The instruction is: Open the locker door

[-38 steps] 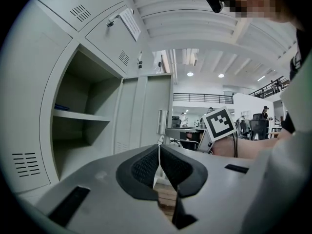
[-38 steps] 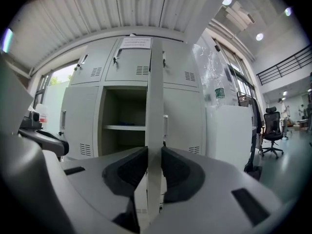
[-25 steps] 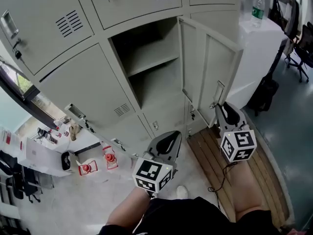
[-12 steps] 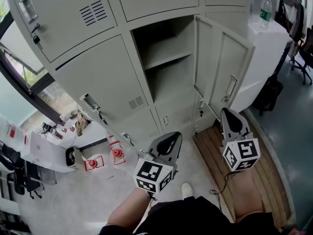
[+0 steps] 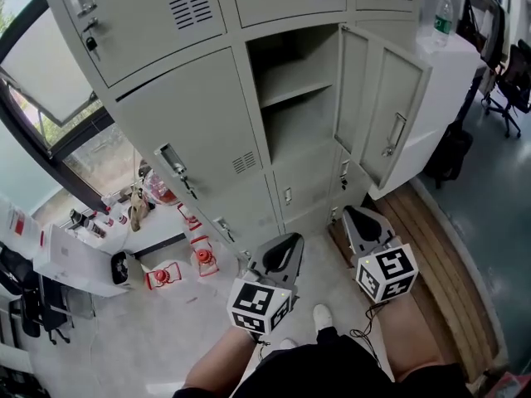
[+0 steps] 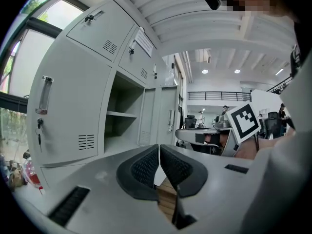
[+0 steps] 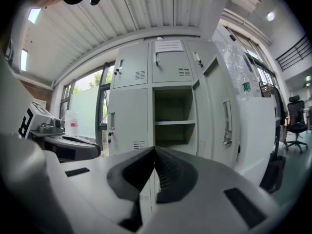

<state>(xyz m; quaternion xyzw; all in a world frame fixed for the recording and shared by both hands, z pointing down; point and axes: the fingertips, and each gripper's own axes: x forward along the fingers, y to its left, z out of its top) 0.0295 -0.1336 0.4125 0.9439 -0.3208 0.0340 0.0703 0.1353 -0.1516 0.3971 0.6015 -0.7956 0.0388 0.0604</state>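
Note:
The grey locker's middle door (image 5: 390,114) stands swung out to the right, its handle (image 5: 397,135) facing outward. The compartment (image 5: 303,98) behind it is open, with one shelf (image 5: 294,89) and nothing on it. My left gripper (image 5: 290,240) is shut and holds nothing, low in front of the lockers. The right gripper (image 5: 353,215) is also shut and holds nothing, below the door and apart from it. The left gripper view shows shut jaws (image 6: 159,147) and the open compartment (image 6: 124,116). In the right gripper view the shut jaws (image 7: 155,150) face the compartment (image 7: 174,116) and door (image 7: 222,116).
A closed locker door (image 5: 191,123) sits left of the open one. To the right a white cabinet (image 5: 448,65) carries a water bottle (image 5: 442,15). Wooden boards (image 5: 431,247) cover the floor at right. Red items (image 5: 158,276) lie on the floor at left. An office chair (image 5: 510,81) stands far right.
Both grippers have drawn back from the locker toward the person. The right gripper was close under the door's handle and now sits lower and away from it. The door stays open.

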